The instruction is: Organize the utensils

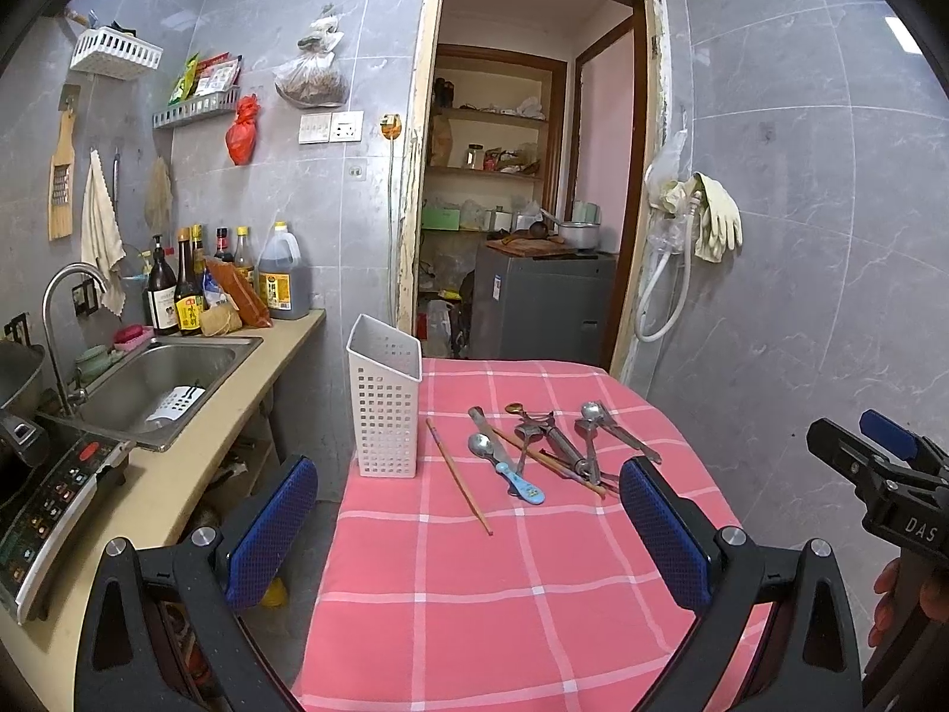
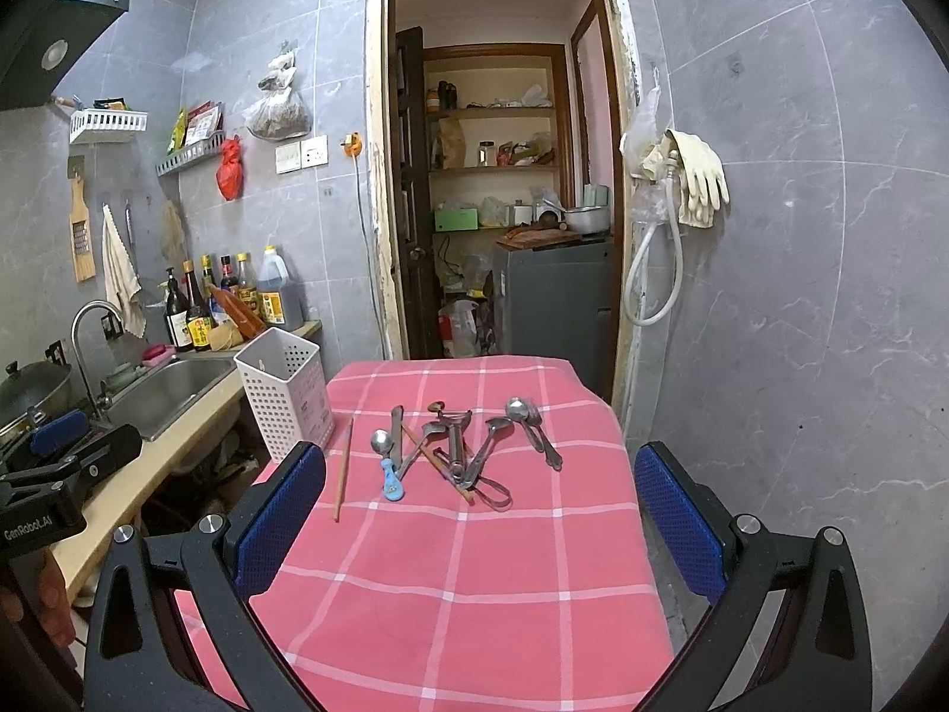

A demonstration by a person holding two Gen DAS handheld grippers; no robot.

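A pile of metal spoons and other utensils [image 1: 551,445] [image 2: 462,445] lies on the pink checked tablecloth [image 1: 486,593] [image 2: 462,593]. A blue-handled spoon [image 1: 510,471] [image 2: 387,463] and a single wooden chopstick [image 1: 458,476] [image 2: 344,469] lie to its left. A white perforated utensil holder [image 1: 384,397] [image 2: 284,391] stands upright at the table's far left corner. My left gripper [image 1: 468,534] hangs open near the table's front, short of the utensils, holding nothing. My right gripper [image 2: 480,528] is open and holds nothing too; it also shows at the left wrist view's right edge.
A counter with a steel sink [image 1: 160,380] [image 2: 166,391], faucet, sauce bottles [image 1: 225,279] and an induction cooker [image 1: 53,498] runs along the left. An open doorway [image 1: 534,207] behind the table leads to shelves and a grey appliance. Gloves and a hose hang on the right wall [image 2: 682,190].
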